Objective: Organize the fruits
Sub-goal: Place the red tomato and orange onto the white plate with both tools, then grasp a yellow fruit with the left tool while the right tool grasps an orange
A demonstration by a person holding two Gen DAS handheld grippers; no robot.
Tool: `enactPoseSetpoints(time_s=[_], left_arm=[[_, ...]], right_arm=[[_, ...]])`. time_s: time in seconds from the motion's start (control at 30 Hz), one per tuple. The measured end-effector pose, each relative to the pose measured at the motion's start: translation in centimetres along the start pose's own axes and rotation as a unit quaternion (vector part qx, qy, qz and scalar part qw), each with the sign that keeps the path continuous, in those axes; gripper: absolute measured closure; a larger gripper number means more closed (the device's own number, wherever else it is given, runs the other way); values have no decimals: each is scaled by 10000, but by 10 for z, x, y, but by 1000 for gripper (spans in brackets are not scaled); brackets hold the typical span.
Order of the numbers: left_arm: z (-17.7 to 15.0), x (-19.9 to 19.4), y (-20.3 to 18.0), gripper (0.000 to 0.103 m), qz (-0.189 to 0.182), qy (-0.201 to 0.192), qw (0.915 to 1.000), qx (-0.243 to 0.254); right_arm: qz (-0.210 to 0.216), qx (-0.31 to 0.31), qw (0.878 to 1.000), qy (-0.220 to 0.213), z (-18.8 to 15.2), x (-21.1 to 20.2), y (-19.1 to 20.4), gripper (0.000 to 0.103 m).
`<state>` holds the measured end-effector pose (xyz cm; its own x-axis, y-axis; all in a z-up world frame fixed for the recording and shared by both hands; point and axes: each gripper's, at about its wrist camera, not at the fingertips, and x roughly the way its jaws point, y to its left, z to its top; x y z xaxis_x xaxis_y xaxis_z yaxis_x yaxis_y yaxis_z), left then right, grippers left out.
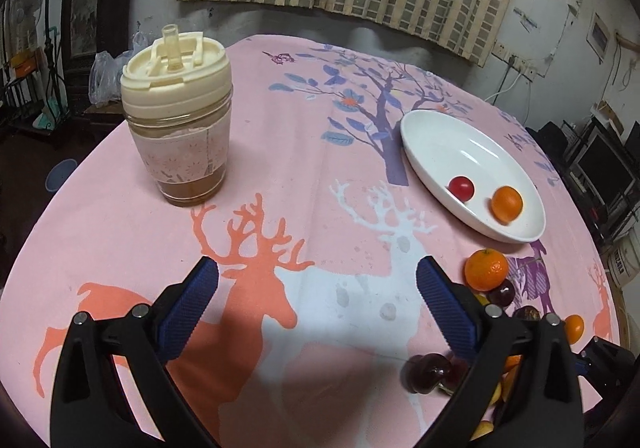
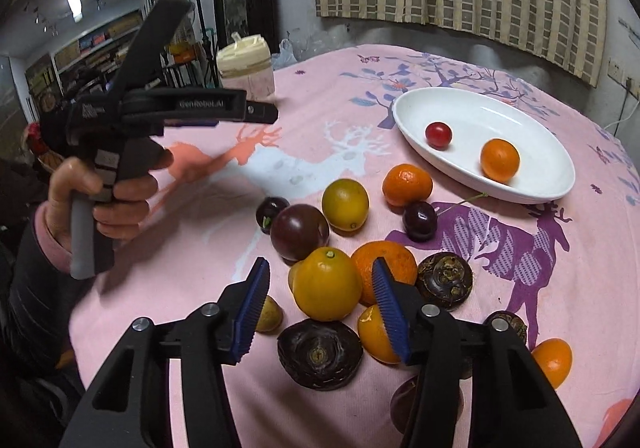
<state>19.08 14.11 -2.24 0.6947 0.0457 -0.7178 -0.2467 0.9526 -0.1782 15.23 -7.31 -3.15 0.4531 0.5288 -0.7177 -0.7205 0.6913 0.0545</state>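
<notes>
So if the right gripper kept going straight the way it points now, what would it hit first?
Most likely the yellow-orange citrus at the near edge of the fruit pile: it sits just beyond the open right gripper, roughly centred between the fingers. Depth is hard to judge, so the dark water chestnut below might come first.

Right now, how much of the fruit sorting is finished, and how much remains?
Done: a cherry tomato and a small orange lie in the white oval dish. In hand: nothing; the left gripper is open over bare cloth, and the right gripper hovers open above the pile. Left: the loose pile beside the dish, including a yellow citrus, a tangerine and a cherry.
</notes>
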Motion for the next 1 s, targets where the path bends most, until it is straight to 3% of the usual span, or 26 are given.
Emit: enactPoseSetpoints(time_s=[0.07, 0.13, 0.27, 0.37, 0.43, 0.53, 0.67, 0.93, 1.0], left_arm=[[0, 0, -2, 6, -2, -12, 10000, 59], [-1, -1, -4, 6, 14, -20, 9999, 99], [-4, -2, -7, 6, -90, 50, 9999, 131], [-20, -19, -14, 6, -696, 90, 9970, 342], [-43, -36, -27, 7, -1286, 121, 9900, 561], [-76, -51, -58, 25, -1778, 284, 9751, 1292], [-103, -44, -92, 56, -1727, 613, 9624, 2006], [-108, -39, -103, 56, -1653, 719, 9565, 2293], [-112, -38, -105, 62, -1622, 772, 9536, 2415]], right_arm=[[-127, -137, 9998, 70, 0, 7, 4, 56], [-244, -268, 9993, 71, -1, 8, 7, 67], [-49, 17, 10000, -8, 0, 2, -3, 67], [330, 637, 9968, -351, 4, -13, -26, 67], [395, 968, 9927, -594, 4, -24, -40, 67], [332, 1263, 9888, -725, 4, -30, -53, 67], [360, 1432, 9868, -662, 3, -28, -59, 67], [370, 1588, 9845, -642, 1, -28, -66, 66], [354, 1585, 9846, -644, 0, -28, -65, 66]])
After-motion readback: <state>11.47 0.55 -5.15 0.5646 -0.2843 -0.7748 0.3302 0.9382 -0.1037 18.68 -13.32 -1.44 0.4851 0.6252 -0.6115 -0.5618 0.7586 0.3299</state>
